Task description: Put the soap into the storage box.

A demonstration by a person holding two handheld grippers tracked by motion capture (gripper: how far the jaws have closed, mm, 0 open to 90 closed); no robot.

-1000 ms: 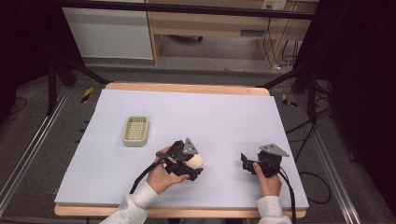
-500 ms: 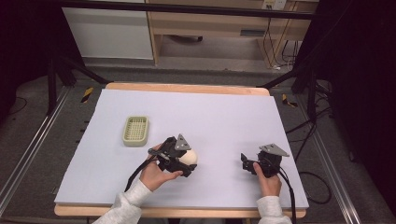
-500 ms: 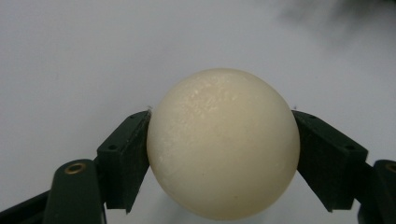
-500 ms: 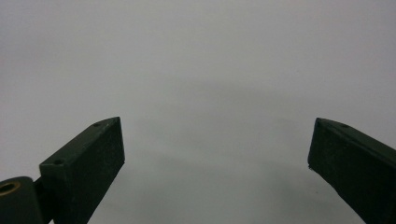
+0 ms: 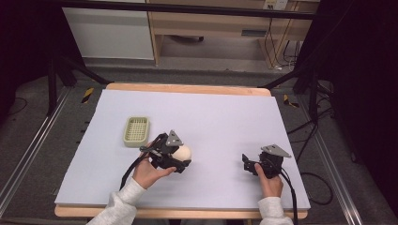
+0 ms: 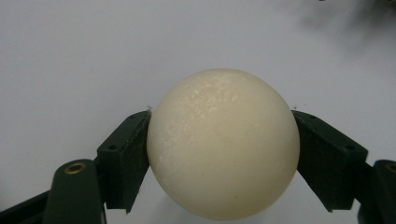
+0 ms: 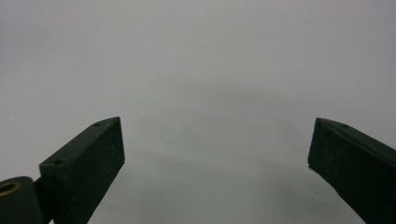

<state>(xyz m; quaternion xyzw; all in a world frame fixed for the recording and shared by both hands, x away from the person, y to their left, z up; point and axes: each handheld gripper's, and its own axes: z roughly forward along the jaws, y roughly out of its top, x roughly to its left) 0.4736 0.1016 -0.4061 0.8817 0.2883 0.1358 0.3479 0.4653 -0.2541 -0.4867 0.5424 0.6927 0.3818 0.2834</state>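
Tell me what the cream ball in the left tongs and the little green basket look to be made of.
Cream ball: matte, faintly waxy, with a fine pitted grain and small scuffs; probably soap or a dense resin, hard to tell which. Green basket: pale green with a slotted grid floor and a smooth raised rim, which looks like moulded plastic. Left tongs: flat black pads pressed on both sides of the ball.

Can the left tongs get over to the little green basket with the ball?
Probably yes. The left tongs grip the ball, and the basket sits close by on the table, with nothing lying between them.
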